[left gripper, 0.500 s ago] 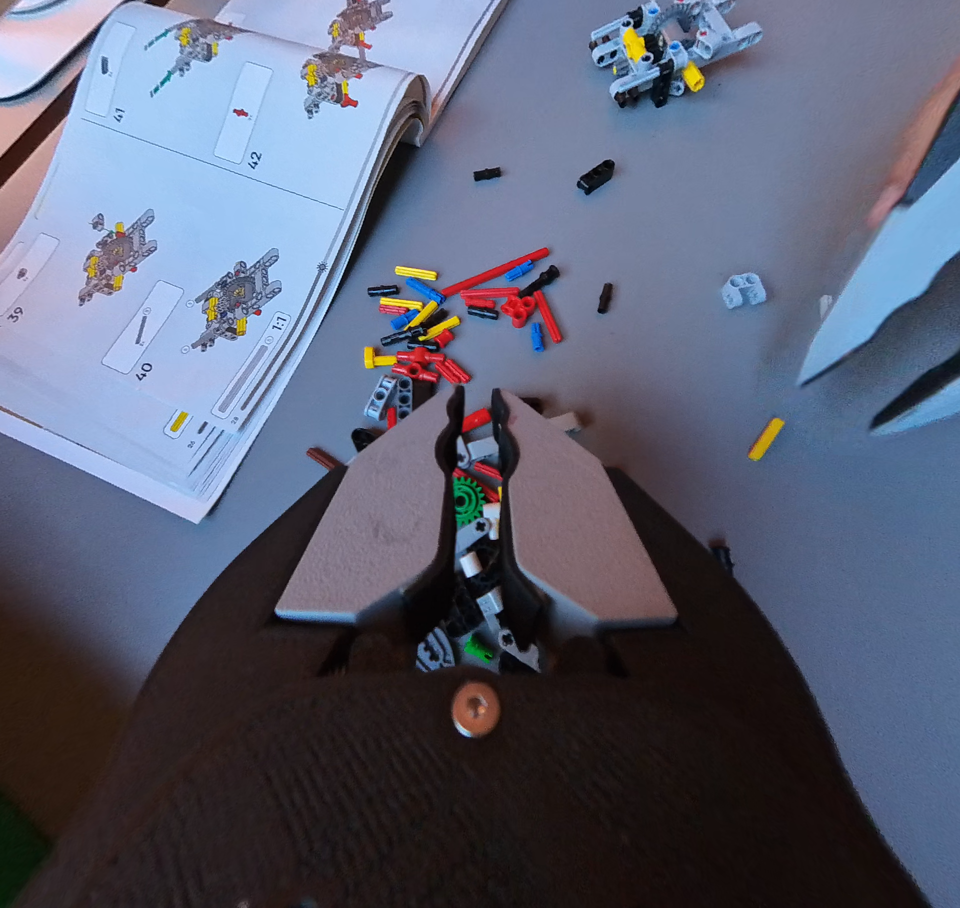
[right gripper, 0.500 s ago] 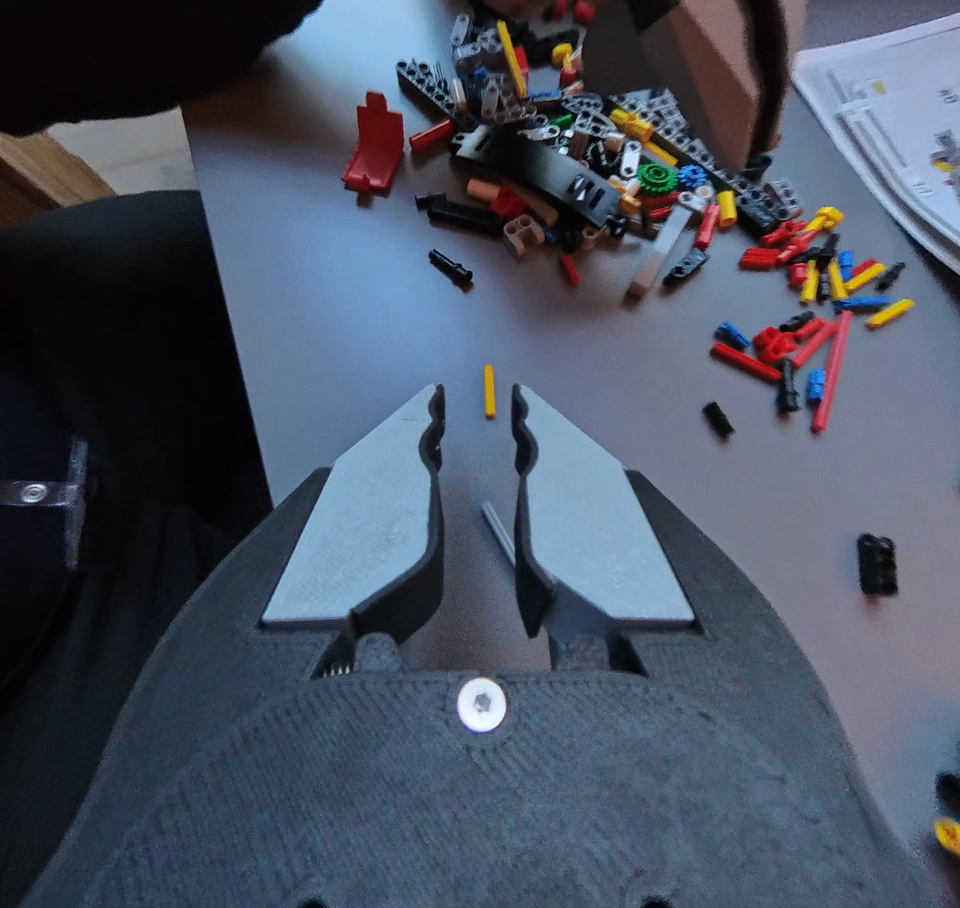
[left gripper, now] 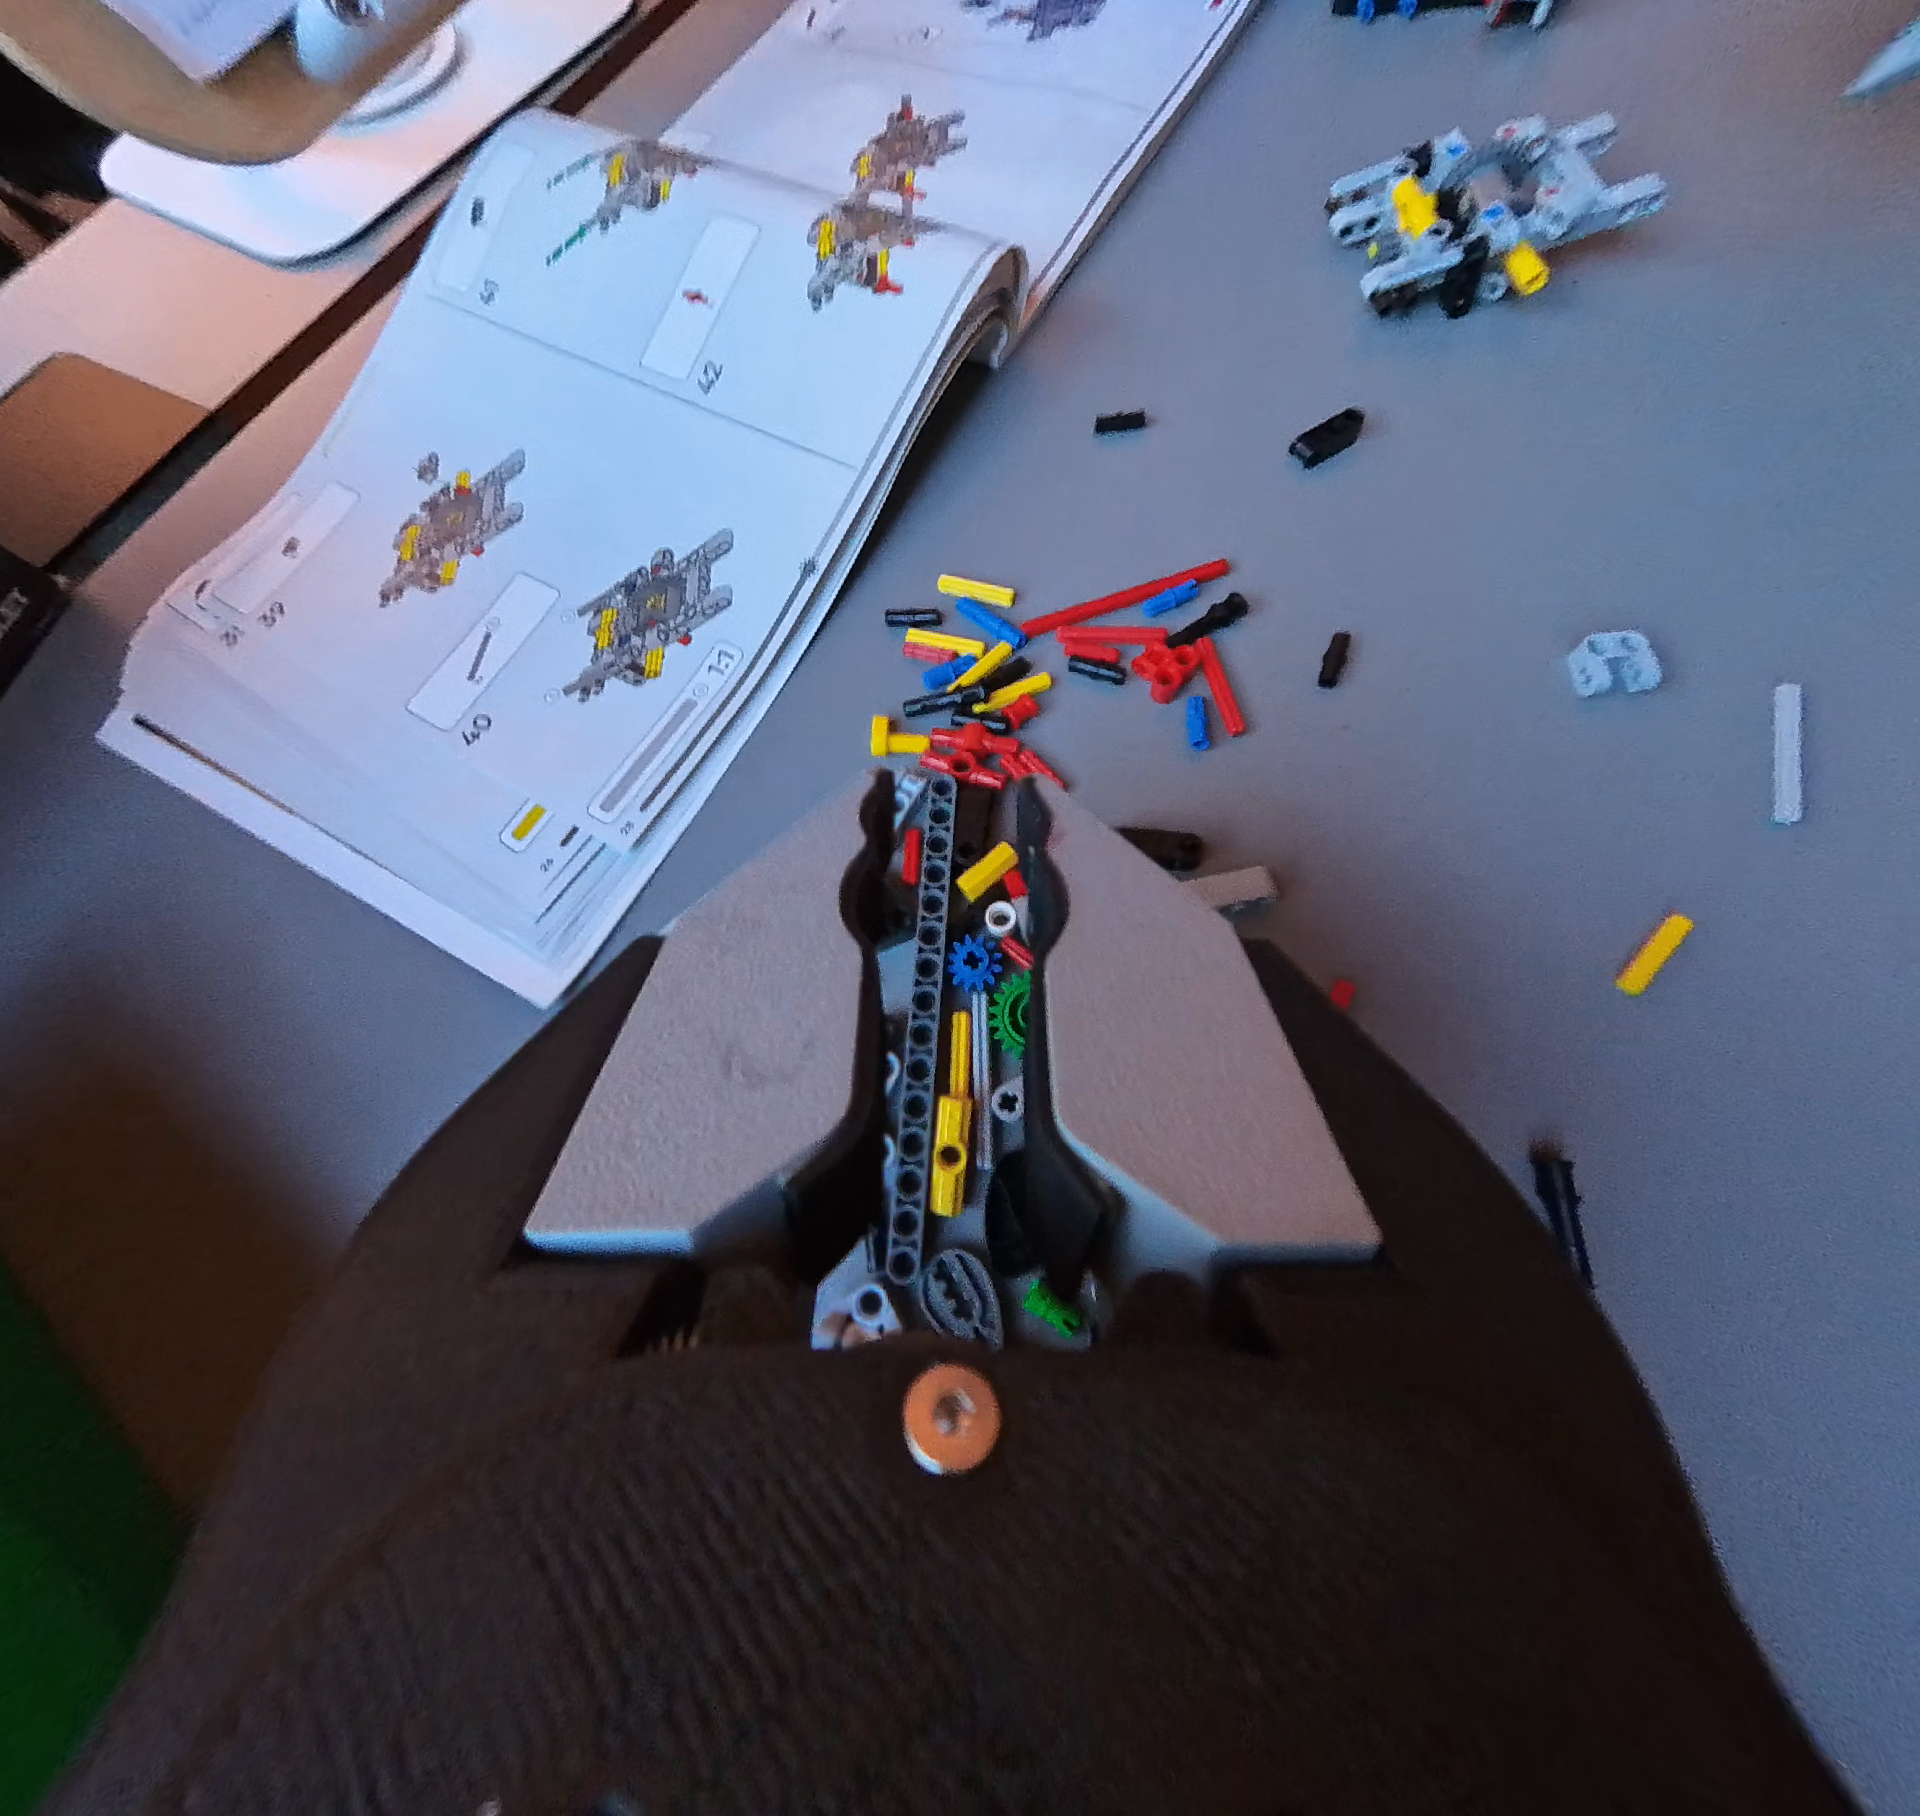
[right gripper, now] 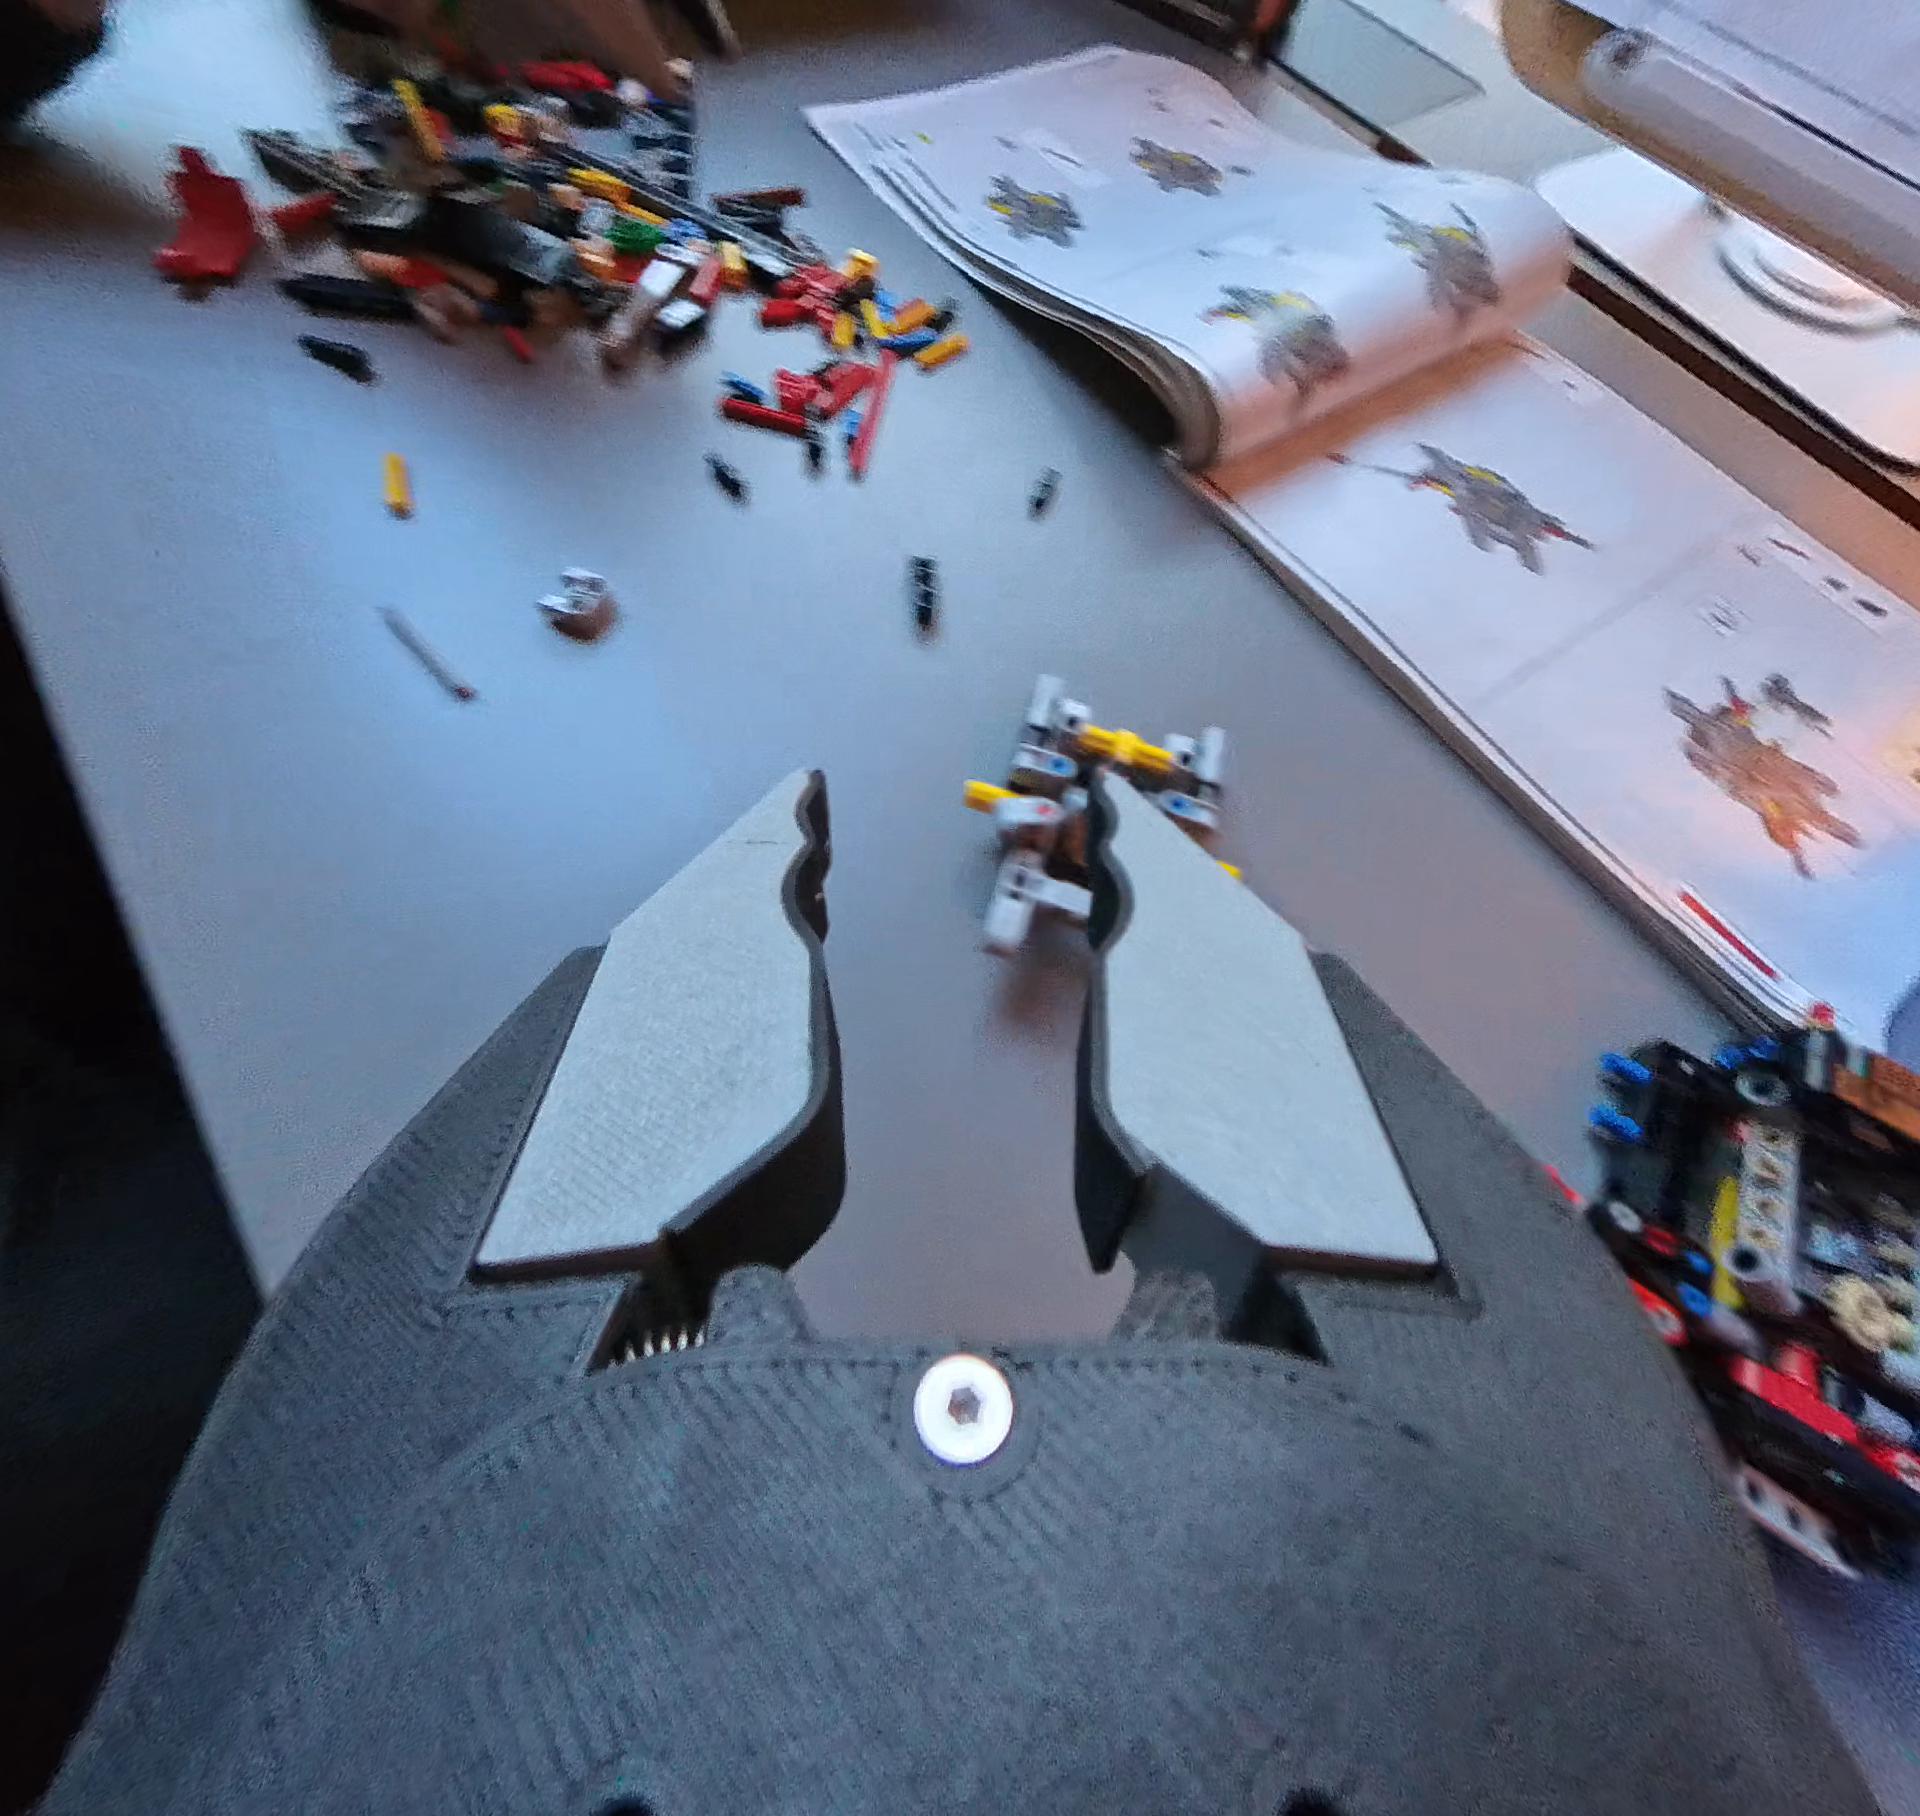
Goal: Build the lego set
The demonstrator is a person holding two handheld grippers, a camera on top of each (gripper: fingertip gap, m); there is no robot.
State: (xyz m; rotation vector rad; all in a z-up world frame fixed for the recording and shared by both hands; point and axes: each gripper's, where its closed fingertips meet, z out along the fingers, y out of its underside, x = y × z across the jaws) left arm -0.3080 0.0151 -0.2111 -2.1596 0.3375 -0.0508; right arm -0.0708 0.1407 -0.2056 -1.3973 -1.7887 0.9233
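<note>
The left gripper hovered slightly parted, holding nothing, over a brick pile at frame centre. The right gripper, wide open and bare, stood beside a grey-yellow assembly, whose long axis ran up-frame; booklet upper right.

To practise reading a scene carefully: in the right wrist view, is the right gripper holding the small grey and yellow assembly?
No: the right gripper is open, and the small grey and yellow assembly rests on the table.

Each handheld gripper, the left gripper and the right gripper, had a broad black printed body with ridged layer lines and a single silver screw at its centre. Flat grey wedge-shaped fingers carried wavy black inner edges.
</note>
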